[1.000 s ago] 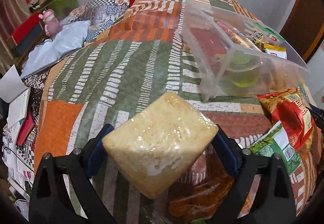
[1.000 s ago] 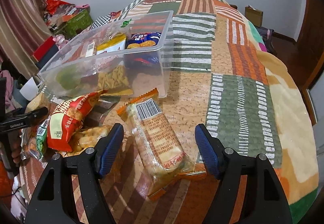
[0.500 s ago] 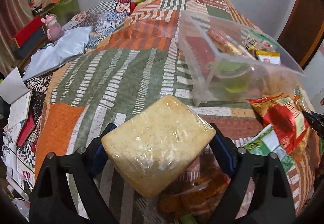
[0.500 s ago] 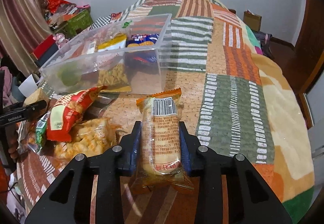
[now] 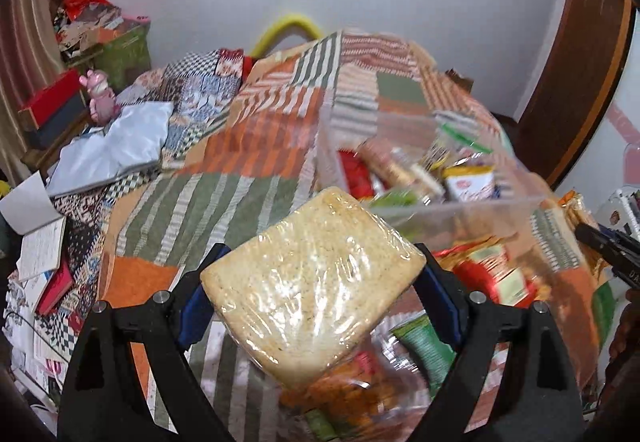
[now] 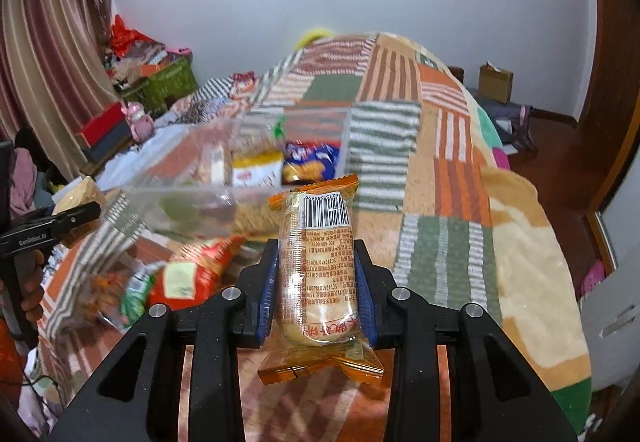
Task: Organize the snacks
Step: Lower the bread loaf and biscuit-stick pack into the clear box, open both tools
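My left gripper point(image 5: 316, 282) clamps a wrapped noodle block point(image 5: 312, 278), right gripper point(image 6: 316, 282) an orange cake packet point(image 6: 320, 266); clear bin point(image 6: 192, 198) part-filled, 2 held snacks plus loose bags point(image 6: 192, 274) left.

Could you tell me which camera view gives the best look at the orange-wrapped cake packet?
The right wrist view: the orange-wrapped cake packet sits centred and sharp, clamped in the right gripper, barcode uppermost. The left wrist view does not show it at all; there the wrapped noodle block in the left gripper fills the foreground.
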A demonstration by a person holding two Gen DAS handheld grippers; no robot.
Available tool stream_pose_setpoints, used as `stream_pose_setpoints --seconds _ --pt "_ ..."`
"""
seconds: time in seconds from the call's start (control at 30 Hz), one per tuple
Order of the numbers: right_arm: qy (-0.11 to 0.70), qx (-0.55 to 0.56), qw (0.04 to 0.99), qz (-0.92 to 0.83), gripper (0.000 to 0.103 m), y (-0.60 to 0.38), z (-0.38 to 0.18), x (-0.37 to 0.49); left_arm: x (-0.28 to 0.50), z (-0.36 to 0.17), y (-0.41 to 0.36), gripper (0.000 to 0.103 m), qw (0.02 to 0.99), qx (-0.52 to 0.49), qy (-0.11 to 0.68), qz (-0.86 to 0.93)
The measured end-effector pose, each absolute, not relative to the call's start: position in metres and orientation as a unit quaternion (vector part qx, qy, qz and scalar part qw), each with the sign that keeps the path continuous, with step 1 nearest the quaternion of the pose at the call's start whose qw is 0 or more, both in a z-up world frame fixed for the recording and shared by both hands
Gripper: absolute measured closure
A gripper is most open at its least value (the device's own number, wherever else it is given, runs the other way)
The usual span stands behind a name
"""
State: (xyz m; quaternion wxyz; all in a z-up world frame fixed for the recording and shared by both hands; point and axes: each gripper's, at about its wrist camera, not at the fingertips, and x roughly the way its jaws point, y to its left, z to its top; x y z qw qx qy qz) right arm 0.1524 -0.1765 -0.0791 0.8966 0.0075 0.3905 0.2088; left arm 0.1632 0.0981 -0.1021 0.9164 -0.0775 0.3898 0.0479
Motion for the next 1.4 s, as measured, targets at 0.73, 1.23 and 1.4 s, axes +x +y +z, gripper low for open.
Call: stream_pose_setpoints --seconds 0.73,1.23,1.4 --pt "0.357 0.021 0.902 0.243 0.072 -0.136 -0.061 0.202 0.25 -0.085 0.057 0.015 0.92 -0.072 0.386 0.0" --pt "0.386 0.011 0.894 0.228 0.072 -0.121 -0.086 0.246 0.302 -0.117 0.058 0.015 0.913 -0.047 0.405 0.011" --pt "0.398 0.008 0.889 0.226 0.072 -0.117 -0.097 0.251 0.315 -0.13 0.057 0.015 0.908 -0.041 0.417 0.008"
